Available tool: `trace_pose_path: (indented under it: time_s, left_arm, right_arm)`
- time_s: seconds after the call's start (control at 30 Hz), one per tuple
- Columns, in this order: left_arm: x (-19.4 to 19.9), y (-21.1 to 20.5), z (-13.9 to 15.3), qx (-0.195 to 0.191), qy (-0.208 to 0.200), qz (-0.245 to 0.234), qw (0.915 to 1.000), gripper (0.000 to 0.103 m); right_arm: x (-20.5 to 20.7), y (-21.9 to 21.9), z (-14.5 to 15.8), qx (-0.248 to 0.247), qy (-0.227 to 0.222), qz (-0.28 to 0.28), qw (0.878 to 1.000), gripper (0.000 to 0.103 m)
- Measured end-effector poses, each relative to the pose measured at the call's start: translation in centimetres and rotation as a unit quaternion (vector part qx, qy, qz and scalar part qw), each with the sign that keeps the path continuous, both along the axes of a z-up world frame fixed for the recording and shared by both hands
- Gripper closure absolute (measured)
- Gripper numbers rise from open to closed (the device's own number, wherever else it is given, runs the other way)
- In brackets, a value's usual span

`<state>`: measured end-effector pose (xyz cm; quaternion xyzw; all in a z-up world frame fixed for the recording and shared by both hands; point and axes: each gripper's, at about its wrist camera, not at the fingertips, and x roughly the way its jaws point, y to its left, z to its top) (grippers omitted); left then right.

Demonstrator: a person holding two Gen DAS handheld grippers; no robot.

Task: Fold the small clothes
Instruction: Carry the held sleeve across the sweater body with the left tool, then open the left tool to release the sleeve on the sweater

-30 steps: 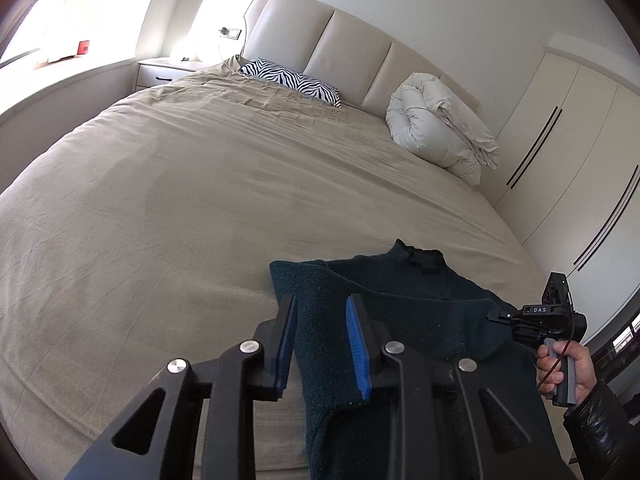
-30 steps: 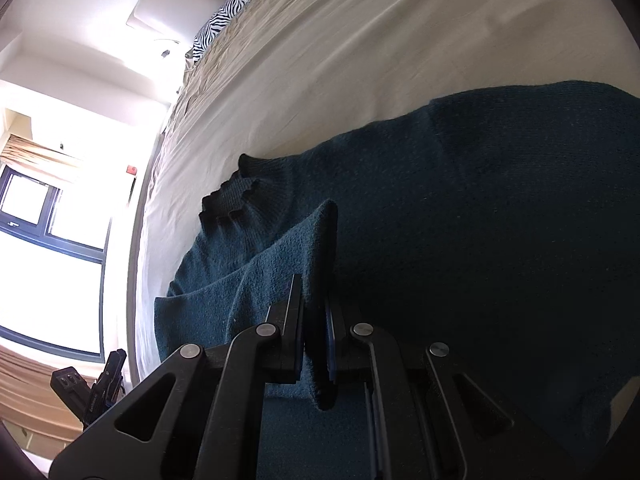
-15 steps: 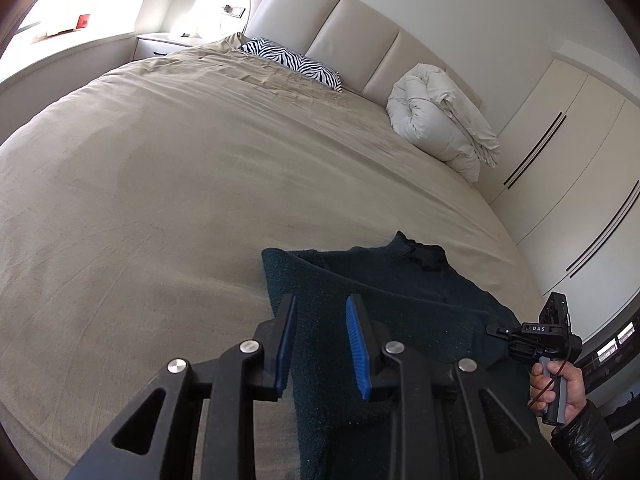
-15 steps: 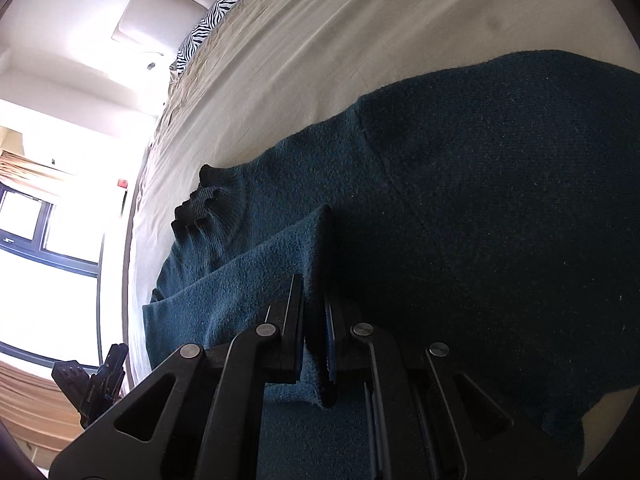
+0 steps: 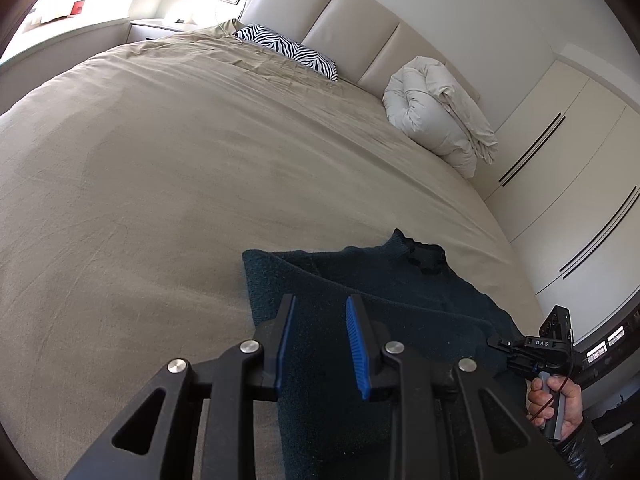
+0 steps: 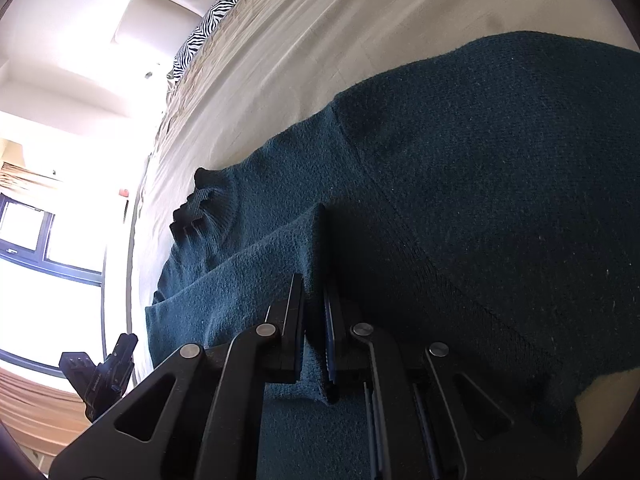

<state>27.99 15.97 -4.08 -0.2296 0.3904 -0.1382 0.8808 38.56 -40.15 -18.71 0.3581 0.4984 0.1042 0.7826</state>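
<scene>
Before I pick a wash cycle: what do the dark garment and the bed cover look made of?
Dark teal sweater: thick fuzzy knit, likely wool or acrylic, with ribbed collar and visible loops. Beige bed cover: matte woven cotton or linen, finely creased.

Wrist views angled down, sharing sweater (image 5: pixel 360 280)

Bedroom: bed (image 5: pixel 168 184), padded headboard (image 5: pixel 344 20), wardrobe (image 5: pixel 576 168).

The dark teal sweater (image 5: pixel 360 280) runs off the bottom edge of the left wrist view, its hem end hidden behind the left gripper (image 5: pixel 320 340). In the right wrist view it (image 6: pixel 480 180) is cut by the right edge. Whether the left pads (image 5: pixel 356 344) press the knit cannot be told
</scene>
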Motion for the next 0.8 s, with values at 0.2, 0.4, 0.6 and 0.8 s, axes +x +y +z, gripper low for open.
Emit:
trace_pose_path:
  time_s: [0.2,0.4,0.6,0.8]
  left_arm:
    - [2.9,-0.3,-2.6,0.02,0.037,-0.005,0.9991,0.076]
    - [3.6,1.2,-5.2,-0.008,0.054,0.006,0.9985,0.099]
    - [3.7,1.4,-4.7,-0.016,0.056,-0.006,0.9983,0.099]
    - [0.5,0.0,-3.7,0.008,0.041,-0.04,0.9983,0.088]
  right_arm:
    - [-0.2,-0.5,-0.5,0.012,0.001,-0.006,1.0,0.096]
    - [-0.8,-1.0,-0.6,0.026,-0.002,-0.004,1.0,0.096]
    - [-1.3,-1.4,-0.8,0.039,-0.007,-0.011,0.999,0.096]
    - [-2.1,-2.1,-0.7,0.046,-0.011,-0.015,0.999,0.095]
